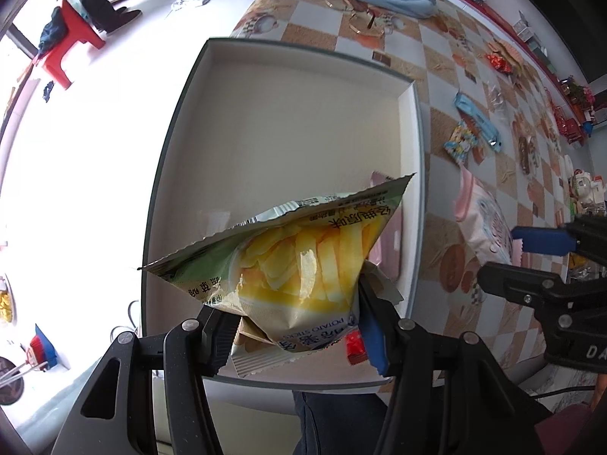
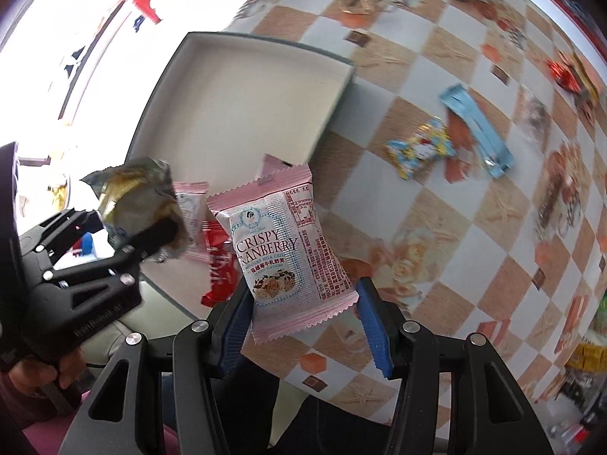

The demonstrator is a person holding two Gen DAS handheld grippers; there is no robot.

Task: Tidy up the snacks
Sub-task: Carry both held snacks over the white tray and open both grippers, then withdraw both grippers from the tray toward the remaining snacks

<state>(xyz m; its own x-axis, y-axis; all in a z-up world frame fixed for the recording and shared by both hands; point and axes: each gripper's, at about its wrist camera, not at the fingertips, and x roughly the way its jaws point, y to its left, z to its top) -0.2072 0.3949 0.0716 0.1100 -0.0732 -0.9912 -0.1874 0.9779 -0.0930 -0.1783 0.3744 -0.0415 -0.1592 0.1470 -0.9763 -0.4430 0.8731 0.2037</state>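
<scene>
- Snacks: your left gripper [image 1: 296, 326] is clamped on the yellow potato-stick bag [image 1: 303, 261], held above the near edge of the grey box [image 1: 311, 57].
- Your right gripper [image 2: 303, 326] pinches the pink cranberry pack [image 2: 288, 250] only by its lower end, near the box's near-right corner; the glossy film could slip out.
- 2 loose packets lie at the near edge; dropping both snacks together could pile them.

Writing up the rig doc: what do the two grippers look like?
Both alike: left gripper and right gripper have black plastic frames with triangular cutouts, silver bolt heads, and blue ribbed pads on the fingers. White lettering marks each body; a thin black cable trails from the right one.
</scene>
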